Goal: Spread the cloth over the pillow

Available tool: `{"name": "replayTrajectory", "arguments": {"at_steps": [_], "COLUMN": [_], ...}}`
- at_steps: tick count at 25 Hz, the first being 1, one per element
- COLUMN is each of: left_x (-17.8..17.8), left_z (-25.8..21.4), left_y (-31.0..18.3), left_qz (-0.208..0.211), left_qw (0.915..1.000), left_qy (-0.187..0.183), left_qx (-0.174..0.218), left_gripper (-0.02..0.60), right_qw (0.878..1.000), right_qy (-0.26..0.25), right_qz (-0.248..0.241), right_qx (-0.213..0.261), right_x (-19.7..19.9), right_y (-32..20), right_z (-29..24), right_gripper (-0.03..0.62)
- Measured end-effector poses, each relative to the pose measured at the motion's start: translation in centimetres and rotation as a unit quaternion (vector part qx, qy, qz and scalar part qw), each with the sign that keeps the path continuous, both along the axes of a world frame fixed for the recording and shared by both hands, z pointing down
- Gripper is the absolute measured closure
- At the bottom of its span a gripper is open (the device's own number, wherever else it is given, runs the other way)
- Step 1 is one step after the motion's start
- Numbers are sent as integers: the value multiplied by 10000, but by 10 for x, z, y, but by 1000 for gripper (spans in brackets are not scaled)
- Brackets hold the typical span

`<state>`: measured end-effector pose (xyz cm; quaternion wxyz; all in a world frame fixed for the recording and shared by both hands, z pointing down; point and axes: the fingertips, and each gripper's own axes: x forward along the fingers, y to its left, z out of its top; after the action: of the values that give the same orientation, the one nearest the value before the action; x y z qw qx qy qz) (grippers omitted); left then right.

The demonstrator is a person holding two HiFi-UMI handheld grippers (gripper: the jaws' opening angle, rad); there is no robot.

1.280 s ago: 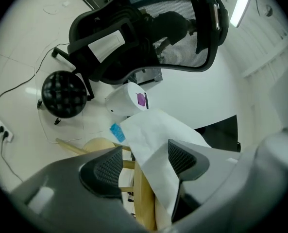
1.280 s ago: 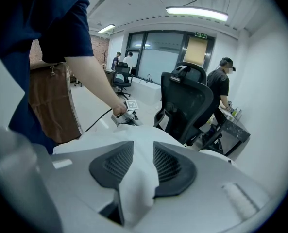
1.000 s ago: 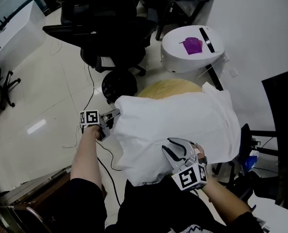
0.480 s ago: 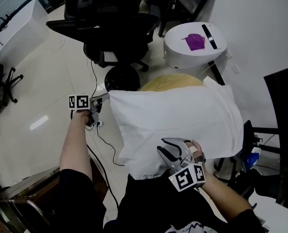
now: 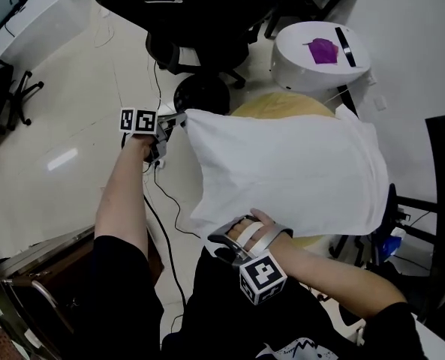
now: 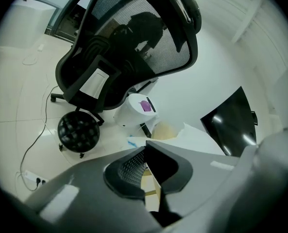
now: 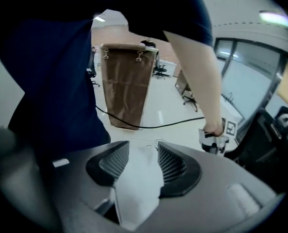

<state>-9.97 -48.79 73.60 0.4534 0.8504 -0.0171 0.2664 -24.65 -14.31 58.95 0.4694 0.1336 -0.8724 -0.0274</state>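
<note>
Cloth: white cloth (image 5: 282, 163) is hanging stretched between the two grippers, above the pillow and sloping down toward the person.
Pillow: yellow pillow (image 5: 281, 108) is lying under the cloth, peeking out at the cloth's 12 o'clock edge and again a little at 5 o'clock.
Left gripper: left gripper (image 5: 178, 118) is pinching the cloth's corner at 10 o'clock; its jaws are pressing together on the thin fabric, and the corner is pulling taut from them.
Right gripper: right gripper (image 5: 236, 235) is sitting at the cloth's 7 o'clock edge, close to the person's body. Its jaws have just been opening and are standing apart, with a bunched fold of cloth lying loosely between the pads.
Background at 12 o'clock: black office chair (image 5: 199, 6) is standing on the floor (image 5: 64, 126), with a black mesh ball (image 5: 199, 94) just beside it.
Background at 1 o'clock: white round unit (image 5: 321, 58) is carrying a purple scrap (image 5: 323, 50) on top.
Cable: black cable (image 5: 162, 216) is trailing over the floor at 8 o'clock of the cloth.
</note>
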Motion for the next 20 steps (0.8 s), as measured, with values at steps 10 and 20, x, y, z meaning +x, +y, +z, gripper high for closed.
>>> {"name": "replayTrajectory", "arguments": {"at_steps": [10, 20], "left_x": [-10, -6], "left_z": [3, -1], "left_y": [15, 1], "left_qz": [47, -11], "left_qw": [9998, 9987], "left_qy": [7, -95], "left_qx": [198, 505], "left_gripper": [578, 579], "right_qw": [9726, 9831], "right_qy": [1832, 1325], "right_qz": [-1346, -1167], "right_qx": [-482, -482], "right_x": [-9, -21], "right_y": [39, 44], "right_z": [82, 73], "right_gripper": [342, 580]}}
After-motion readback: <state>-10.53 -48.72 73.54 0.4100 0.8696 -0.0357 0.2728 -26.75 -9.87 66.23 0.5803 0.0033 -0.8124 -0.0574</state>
